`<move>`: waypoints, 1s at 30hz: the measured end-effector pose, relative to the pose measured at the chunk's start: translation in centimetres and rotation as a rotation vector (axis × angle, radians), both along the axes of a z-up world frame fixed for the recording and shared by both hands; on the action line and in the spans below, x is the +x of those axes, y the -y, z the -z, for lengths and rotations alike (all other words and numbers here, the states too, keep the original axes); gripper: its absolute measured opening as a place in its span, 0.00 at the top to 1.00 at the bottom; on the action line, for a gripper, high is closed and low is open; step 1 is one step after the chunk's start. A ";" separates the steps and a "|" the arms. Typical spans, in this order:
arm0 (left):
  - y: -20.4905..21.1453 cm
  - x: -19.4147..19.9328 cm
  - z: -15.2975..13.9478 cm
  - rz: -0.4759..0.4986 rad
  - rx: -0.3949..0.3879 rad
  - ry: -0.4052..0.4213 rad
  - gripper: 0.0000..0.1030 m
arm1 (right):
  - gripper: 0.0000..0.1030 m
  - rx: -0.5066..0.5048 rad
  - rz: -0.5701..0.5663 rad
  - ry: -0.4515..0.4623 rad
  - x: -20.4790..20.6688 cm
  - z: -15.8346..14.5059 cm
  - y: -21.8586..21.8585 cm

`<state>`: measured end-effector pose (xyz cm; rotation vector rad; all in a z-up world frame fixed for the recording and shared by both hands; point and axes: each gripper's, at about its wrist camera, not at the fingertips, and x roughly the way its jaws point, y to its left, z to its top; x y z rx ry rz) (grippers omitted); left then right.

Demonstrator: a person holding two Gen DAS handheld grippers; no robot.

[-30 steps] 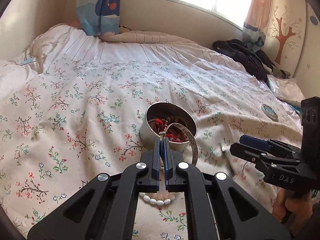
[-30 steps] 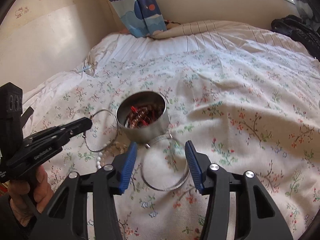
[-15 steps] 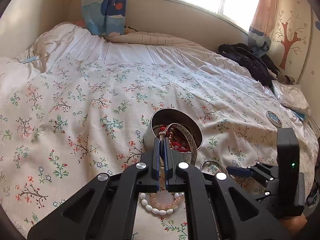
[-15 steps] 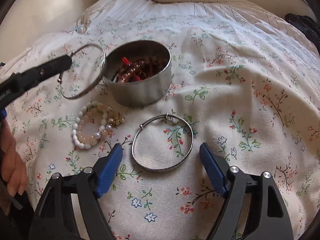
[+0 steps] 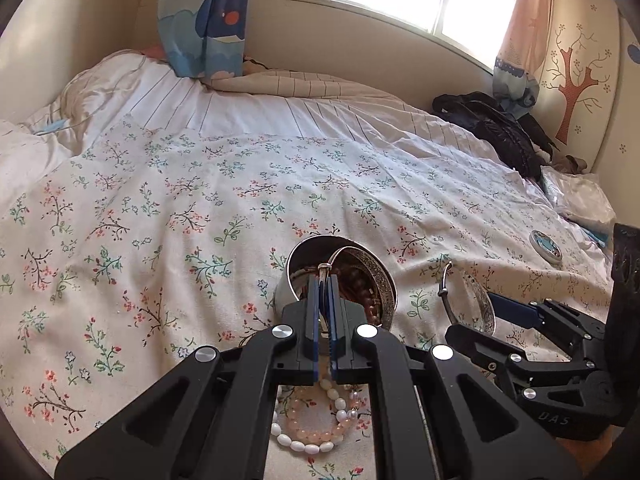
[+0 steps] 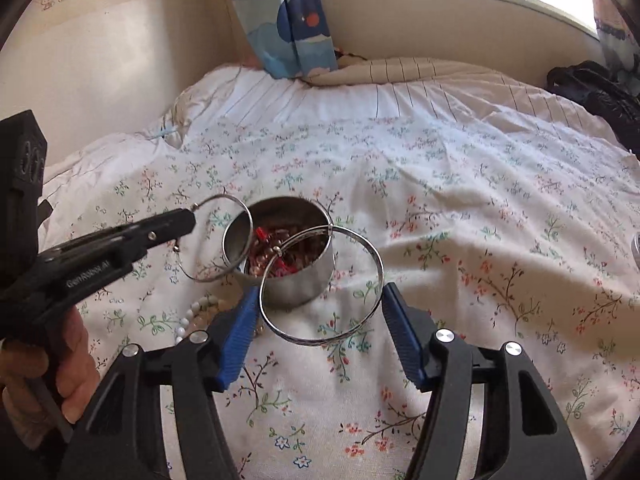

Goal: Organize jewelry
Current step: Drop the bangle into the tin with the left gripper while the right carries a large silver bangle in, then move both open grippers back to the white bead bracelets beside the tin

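L gripper (image 5: pixel 323 280) is pressed together, pinching a silver bangle (image 5: pixel 378 276) by its edge. Vs 1 s ago it's carried fwd: the ring now hangs just ahead of the fingertips, half over the mouth of the steel tin (image 6: pixel 296 284), which already holds red/brown beads.

R gripper (image 6: pixel 322 288) is the bigger change. 0.5 s ago its 2nd bangle (image 6: pixel 320 342) lay flat on the bedcover (image 6: pixel 440 240) between wide-spread fingers. Now the fingers have closed in w/ the ring across its width, and it's tilted up, its far edge overlapping the tin rim. Looks lifted clear of the cloth, tho pad contact is hard to confirm from this angle.

So both bangles are up and nearly at the tin; prob. only the drops remain for these two. The pearl/pink bead bracelet (image 5: pixel 304 440) is untouched, lying beneath and behind L fingers.
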<state>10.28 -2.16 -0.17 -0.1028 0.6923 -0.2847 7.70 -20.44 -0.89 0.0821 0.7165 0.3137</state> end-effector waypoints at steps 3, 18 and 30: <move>0.8 0.8 0.2 0.011 0.006 -0.001 0.97 | 0.41 0.008 0.003 0.025 0.9 -0.6 0.1; 0.6 4.4 1.9 -0.046 -0.018 -0.072 0.94 | 0.41 -0.027 -0.068 0.015 3.8 0.1 -2.5; -3.0 4.0 0.7 -0.205 -0.046 -0.023 0.65 | 0.41 -0.083 -0.149 0.001 5.6 1.5 -6.2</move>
